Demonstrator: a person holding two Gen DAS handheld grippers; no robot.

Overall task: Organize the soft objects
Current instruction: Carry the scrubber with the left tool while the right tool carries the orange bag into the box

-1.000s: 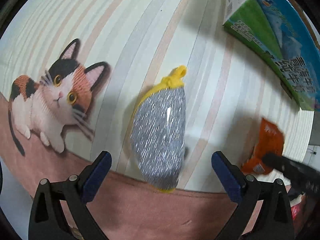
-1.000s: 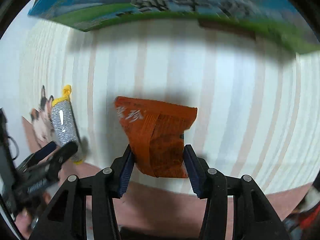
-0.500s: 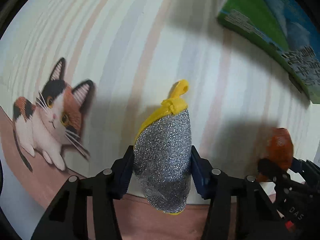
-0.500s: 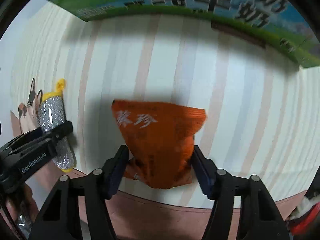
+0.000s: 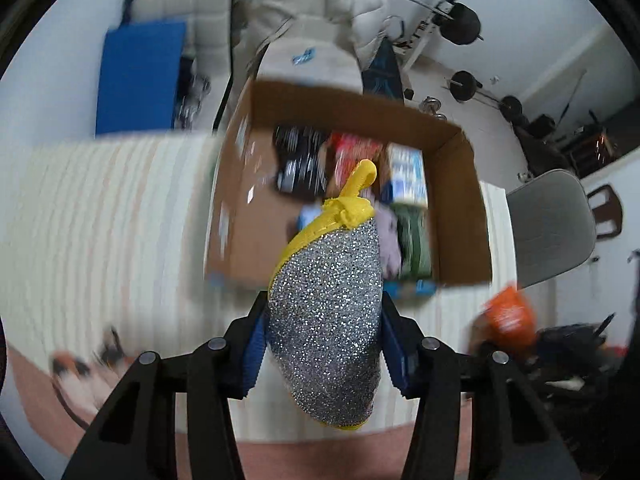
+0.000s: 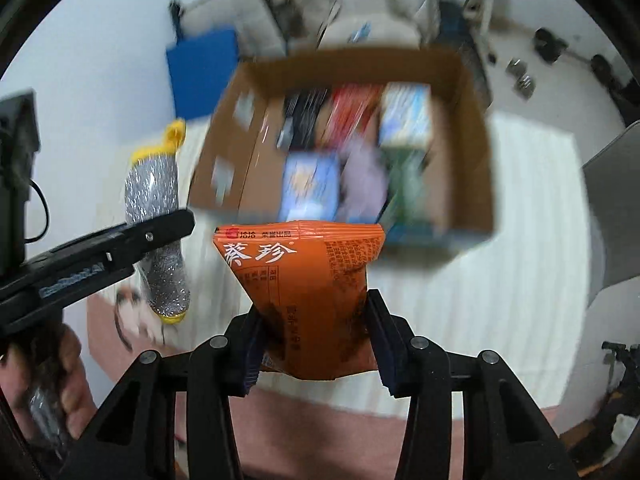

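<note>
Two grippers are each closed on something soft. The left gripper (image 5: 324,344) pinches a silver glitter pouch (image 5: 326,320) between its blue pads, yellow zipper edge and yellow loop pointing toward 12 o'clock; the pouch fills the gap between the jaws and is lifted off the striped tablecloth (image 5: 100,220). The right gripper (image 6: 316,344) clamps an orange snack packet (image 6: 308,288) by its lower half, the printed top edge fanning wide toward 12 o'clock.

An open cardboard box (image 5: 460,208) sits on the cloth at 12 o'clock from both tools, blurred, with several packages inside: black, red, blue-and-white, green and a pale purple one. In the left view the pouch's loop overlaps the box opening; whether it is above the box cannot be told.

In the right view the left gripper and its pouch appear at 9 o'clock. In the left view the orange packet shows at 4 o'clock. A grey chair (image 5: 548,224) stands at 3 o'clock.
</note>
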